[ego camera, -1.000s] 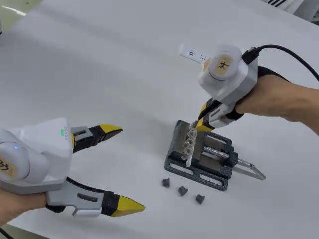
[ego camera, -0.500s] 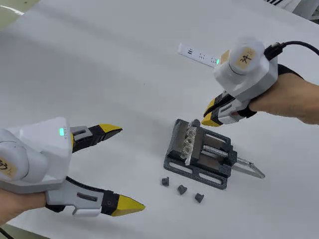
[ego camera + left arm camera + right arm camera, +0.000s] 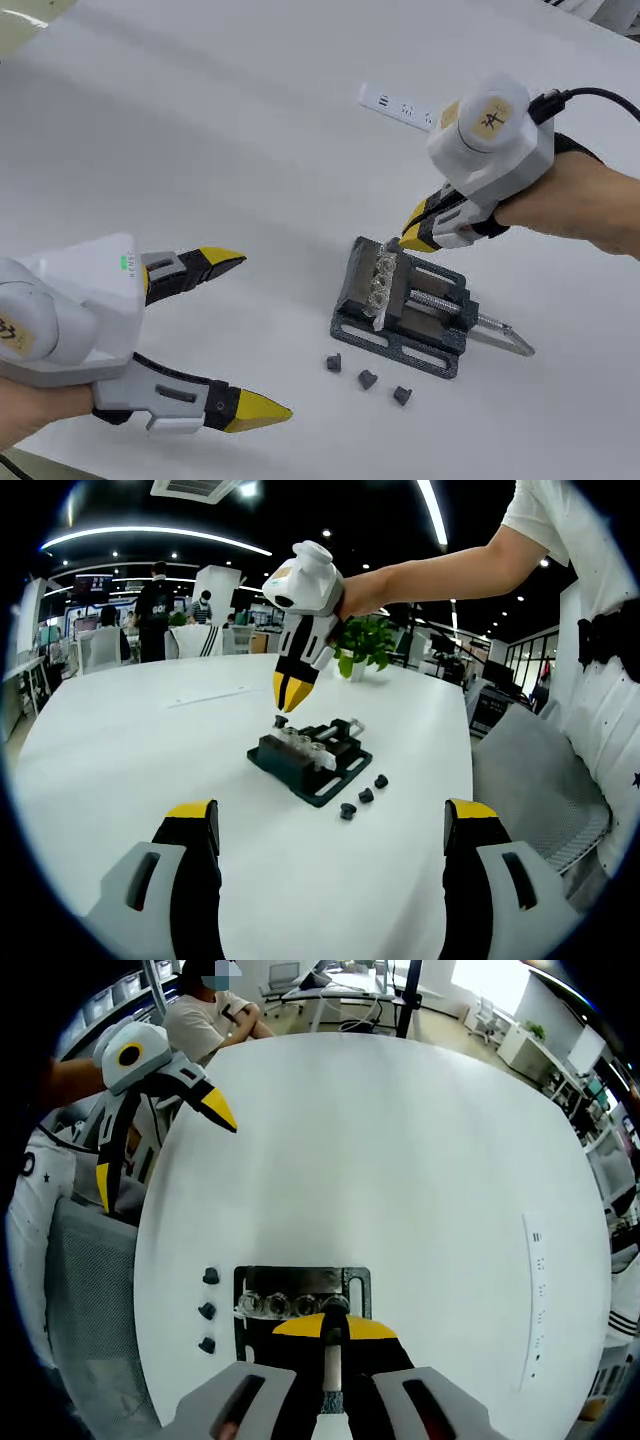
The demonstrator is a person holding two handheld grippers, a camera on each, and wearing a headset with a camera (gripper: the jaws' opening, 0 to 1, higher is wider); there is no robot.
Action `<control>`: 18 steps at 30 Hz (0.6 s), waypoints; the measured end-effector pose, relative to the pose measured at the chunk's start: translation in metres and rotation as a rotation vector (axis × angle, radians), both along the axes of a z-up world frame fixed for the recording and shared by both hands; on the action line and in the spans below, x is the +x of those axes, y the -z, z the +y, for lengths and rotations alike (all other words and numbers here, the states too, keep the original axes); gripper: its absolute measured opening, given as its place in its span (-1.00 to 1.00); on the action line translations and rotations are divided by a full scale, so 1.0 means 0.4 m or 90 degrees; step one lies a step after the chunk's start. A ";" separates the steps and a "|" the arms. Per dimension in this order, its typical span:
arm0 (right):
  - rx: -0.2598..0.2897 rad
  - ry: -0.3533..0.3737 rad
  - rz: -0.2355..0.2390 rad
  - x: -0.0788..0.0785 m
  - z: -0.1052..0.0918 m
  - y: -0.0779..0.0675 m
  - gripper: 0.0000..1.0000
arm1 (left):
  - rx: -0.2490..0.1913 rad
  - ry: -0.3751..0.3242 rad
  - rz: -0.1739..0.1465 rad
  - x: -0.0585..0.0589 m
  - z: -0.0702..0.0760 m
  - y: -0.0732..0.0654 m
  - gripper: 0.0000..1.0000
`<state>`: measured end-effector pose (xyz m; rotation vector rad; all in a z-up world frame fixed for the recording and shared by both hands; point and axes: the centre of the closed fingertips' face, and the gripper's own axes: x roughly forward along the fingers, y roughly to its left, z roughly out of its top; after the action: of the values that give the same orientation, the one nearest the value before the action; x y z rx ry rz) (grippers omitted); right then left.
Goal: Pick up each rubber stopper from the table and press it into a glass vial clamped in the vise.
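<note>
A dark vise (image 3: 440,330) (image 3: 322,777) (image 3: 356,1282) clamps a row of glass vials (image 3: 380,285) (image 3: 303,742) (image 3: 280,1306). The far vial carries a grey stopper (image 3: 393,246) (image 3: 281,721) (image 3: 338,1307). My right gripper (image 3: 413,240) (image 3: 292,694) (image 3: 330,1328) hovers just above that stopper, shut, with nothing seen between its jaws. Three loose stoppers (image 3: 367,379) (image 3: 360,795) (image 3: 207,1311) lie on the white table in front of the vise. My left gripper (image 3: 250,335) (image 3: 330,820) (image 3: 165,1160) stands open at the near left, well away from the vise.
A white power strip (image 3: 400,105) (image 3: 535,1300) lies on the table beyond the vise. The vise's screw handle (image 3: 505,340) sticks out to the right. The table edge runs close to the left gripper. People and chairs are in the room behind.
The right gripper has risen from the far vial and drawn back slightly, with the stopper left sitting on that vial. The left gripper has stayed where it was.
</note>
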<state>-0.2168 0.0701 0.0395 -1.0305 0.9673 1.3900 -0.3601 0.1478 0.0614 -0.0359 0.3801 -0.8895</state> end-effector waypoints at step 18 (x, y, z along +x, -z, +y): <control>-0.002 0.005 0.005 0.005 0.000 0.024 -0.98 | -0.007 -0.005 0.001 0.007 0.000 -0.003 0.84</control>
<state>-0.2149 0.0702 0.0300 -1.0229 0.9791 1.3869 -0.3573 0.1476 0.0625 -0.0489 0.3765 -0.8847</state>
